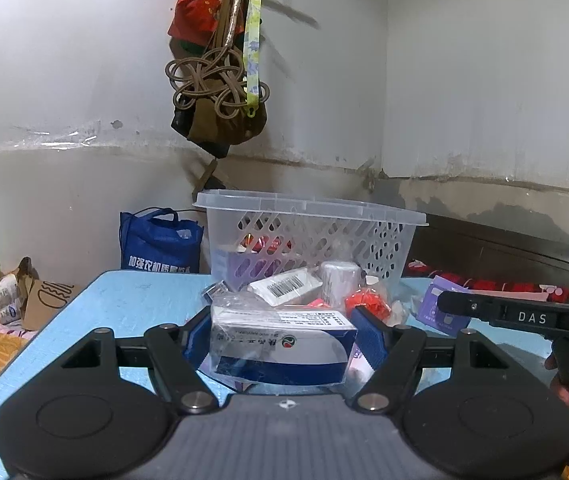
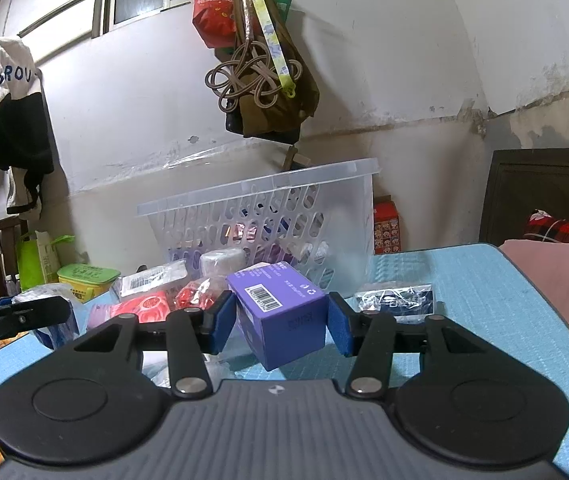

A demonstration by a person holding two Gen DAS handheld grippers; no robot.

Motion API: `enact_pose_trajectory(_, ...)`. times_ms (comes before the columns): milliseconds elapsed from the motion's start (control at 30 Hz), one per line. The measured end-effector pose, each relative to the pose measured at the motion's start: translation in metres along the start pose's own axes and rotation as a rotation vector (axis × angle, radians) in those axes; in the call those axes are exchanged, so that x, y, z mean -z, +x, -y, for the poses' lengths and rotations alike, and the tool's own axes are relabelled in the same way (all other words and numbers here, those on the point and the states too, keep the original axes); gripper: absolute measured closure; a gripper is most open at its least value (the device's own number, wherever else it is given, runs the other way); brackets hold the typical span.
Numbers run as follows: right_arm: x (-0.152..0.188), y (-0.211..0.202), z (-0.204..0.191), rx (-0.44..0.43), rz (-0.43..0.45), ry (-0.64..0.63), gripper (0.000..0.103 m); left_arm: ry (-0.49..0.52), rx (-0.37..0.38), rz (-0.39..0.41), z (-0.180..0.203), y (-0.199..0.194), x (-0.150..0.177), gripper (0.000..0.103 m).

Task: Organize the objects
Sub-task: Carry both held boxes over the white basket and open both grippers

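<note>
My left gripper (image 1: 282, 338) is shut on a white and blue box in clear wrap (image 1: 280, 346), held just above the blue table (image 1: 132, 304). My right gripper (image 2: 280, 322) is shut on a purple box with a barcode (image 2: 280, 316), tilted, above the table (image 2: 484, 292). A clear perforated basket (image 1: 312, 236) stands at the table's far edge, with some packets inside; it also shows in the right wrist view (image 2: 268, 216). The right gripper shows in the left wrist view (image 1: 516, 314), and the left gripper shows in the right wrist view (image 2: 16, 318).
Loose items lie before the basket: a barcoded white packet (image 1: 284, 286), a white jar (image 1: 338, 282), a red packet (image 1: 366, 302), a red pouch (image 2: 144, 304), a dark wrapped packet (image 2: 394, 300). Bags hang on the wall (image 1: 220, 80). A blue bag (image 1: 160, 242) stands behind the table.
</note>
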State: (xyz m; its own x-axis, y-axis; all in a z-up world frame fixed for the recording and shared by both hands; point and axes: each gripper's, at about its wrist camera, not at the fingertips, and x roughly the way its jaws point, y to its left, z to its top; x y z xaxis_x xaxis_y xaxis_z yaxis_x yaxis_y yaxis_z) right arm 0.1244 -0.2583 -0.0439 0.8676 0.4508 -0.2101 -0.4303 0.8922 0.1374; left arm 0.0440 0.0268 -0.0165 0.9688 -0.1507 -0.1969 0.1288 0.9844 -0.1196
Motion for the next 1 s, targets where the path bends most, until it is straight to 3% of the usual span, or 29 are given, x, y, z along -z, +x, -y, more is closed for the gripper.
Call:
enact_pose_trajectory(500,-0.002,-0.005,-0.010,0.044,0.034,-0.040,0.051,0.003,-0.006,0.018,-0.004,-0.004,-0.002,0.028)
enact_pose_trajectory(1000,-0.025,-0.023,-0.018,0.048,0.089,-0.082,0.052,0.034,-0.005,0.088,-0.006,-0.016,-0.028,0.028)
